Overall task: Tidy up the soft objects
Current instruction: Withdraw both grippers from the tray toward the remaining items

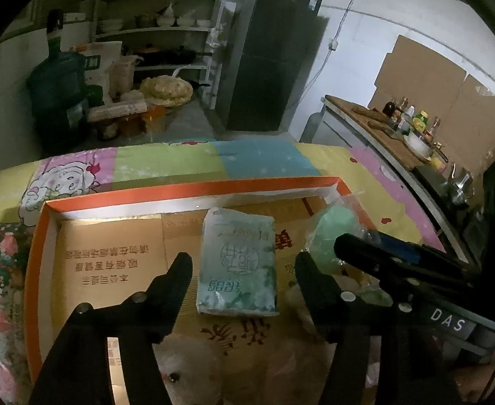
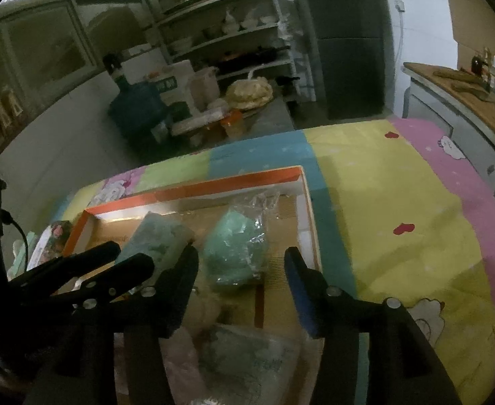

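Both fisheye views sit close above the shallow orange-rimmed cardboard tray (image 1: 193, 190), each looking forward and steeply down past its own hand-held gripper. The left view faces the tray's middle, the right view its right end. Both share the tray (image 2: 193, 185), patchwork-covered tabletop (image 2: 399, 182) and far shelves.

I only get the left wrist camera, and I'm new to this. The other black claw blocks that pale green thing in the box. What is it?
Observer: In the right wrist view, the green bundle is a soft rounded lump in a clear, crinkly plastic bag. It lies inside the box.
Operator: Is that claw squeezing it?
Observer: No. The right gripper is open, with a gap showing on each side of the bundle.
Operator: Anything nearer that I'm missing?
Observer: Yes, a pale wrapped pack lies low between the claw's two fingers, nearer the camera than the bundle.
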{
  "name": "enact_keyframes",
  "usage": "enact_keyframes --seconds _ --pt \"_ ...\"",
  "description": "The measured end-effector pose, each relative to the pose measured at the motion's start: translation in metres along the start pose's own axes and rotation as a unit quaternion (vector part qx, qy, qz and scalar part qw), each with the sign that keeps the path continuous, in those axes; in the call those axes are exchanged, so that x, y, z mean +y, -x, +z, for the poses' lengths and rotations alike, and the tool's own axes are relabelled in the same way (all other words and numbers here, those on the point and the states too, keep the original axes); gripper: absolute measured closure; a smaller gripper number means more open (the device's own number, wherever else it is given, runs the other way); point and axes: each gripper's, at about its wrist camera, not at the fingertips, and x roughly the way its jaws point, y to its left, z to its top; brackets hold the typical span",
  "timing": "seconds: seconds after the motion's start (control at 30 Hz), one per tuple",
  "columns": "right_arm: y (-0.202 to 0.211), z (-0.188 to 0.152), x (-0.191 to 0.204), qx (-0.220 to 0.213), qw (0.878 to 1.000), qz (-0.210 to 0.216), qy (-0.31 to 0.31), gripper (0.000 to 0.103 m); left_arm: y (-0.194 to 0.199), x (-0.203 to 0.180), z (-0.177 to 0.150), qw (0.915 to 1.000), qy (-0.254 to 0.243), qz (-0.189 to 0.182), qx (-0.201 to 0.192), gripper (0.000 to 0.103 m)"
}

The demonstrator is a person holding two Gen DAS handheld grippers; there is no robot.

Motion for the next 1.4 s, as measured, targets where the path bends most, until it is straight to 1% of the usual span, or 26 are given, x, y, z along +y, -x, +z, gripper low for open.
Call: enact_keyframes --seconds 0.1,0.17,0.23,0.47,0.67,1.13,1.4 --pt "0.004 0.0 0.001 -0.007 1.0 -0.007 -0.001 0.043 0.004 0.0 0.0 1.0 -0.003 0.001 -0.007 0.037" --pt "0.009 -0.001 0.001 -0.012 1.0 -0.005 -0.003 0.043 0.007 0.001 0.001 0.9999 -0.003 0.0 -0.012 0.031" --pt "0.014 -0.001 0.002 -0.018 1.0 -0.003 -0.004 0.043 0.012 0.0 0.001 0.9998 -0.003 -0.002 -0.017 0.028" --pt "0.029 -0.004 0.011 -0.037 0.999 -0.005 0.0 0.043 0.03 0.0 0.001 0.9992 -0.01 -0.001 -0.039 0.023" --pt "0.044 -0.008 0.019 -0.058 0.998 -0.007 0.0 0.042 0.045 0.002 0.001 0.9983 -0.01 -0.007 -0.056 0.02" --pt "0.084 -0.017 0.042 -0.103 0.995 -0.005 0.003 0.041 0.083 0.006 -0.007 0.9955 -0.018 -0.018 -0.092 0.018" --pt "0.11 -0.028 0.068 -0.131 0.991 -0.001 0.01 0.041 0.116 0.011 -0.017 0.9909 -0.037 -0.011 -0.129 0.018"
